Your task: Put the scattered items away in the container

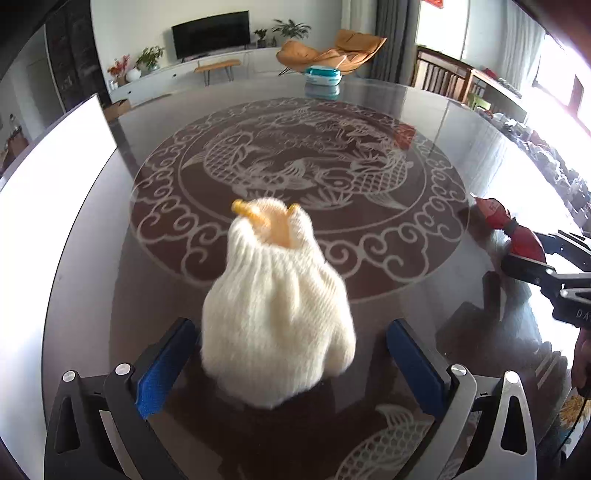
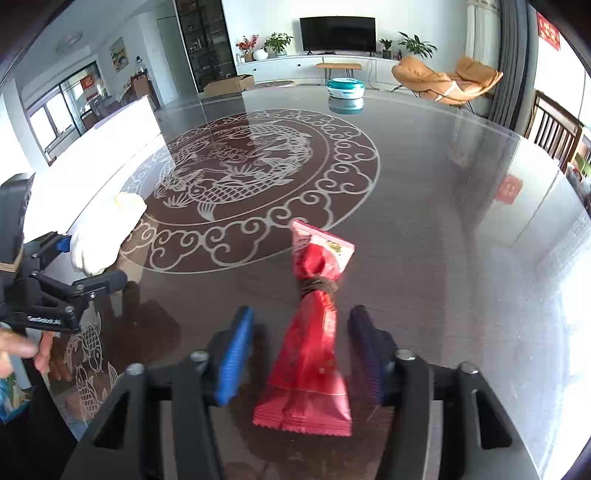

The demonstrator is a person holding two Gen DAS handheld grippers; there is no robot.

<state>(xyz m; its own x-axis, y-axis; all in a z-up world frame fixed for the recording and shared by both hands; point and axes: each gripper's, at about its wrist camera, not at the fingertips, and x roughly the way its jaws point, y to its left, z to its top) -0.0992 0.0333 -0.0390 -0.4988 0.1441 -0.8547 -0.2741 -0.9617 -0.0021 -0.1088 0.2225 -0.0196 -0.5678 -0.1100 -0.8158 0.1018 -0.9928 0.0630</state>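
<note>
A round, dark glass-topped table (image 1: 424,110) with a pale fish-and-cloud pattern etched in its middle fills both views.

On its near part lies a cream knitted glove (image 1: 277,306) with a yellow cuff edge at its far end. The left gripper (image 1: 291,363) is around it: the two blue pads (image 1: 162,369) stand on either side of the glove's near end with a clear gap on the right side, while on the left the pad sits just beside the knit (whether it actually touches, I cannot tell). The jaws are apart and not pressing the glove.

Off to the right lies a red snack packet (image 2: 308,354), twisted at its waist and bound there with a dark hair tie (image 2: 317,288). The right gripper (image 2: 301,358) straddles its near half, blue pads well clear of the wrapper on both sides, so these tongs are parted too, with the packet flat on the glass between them and not gripped.

A white box (image 2: 122,125) stands along the table's left edge. At the far edge sits a teal-and-white round container (image 2: 346,88), well apart from both items.

Beyond the table are a television (image 2: 338,33), potted plants and an orange lounge chair (image 2: 447,81).
</note>
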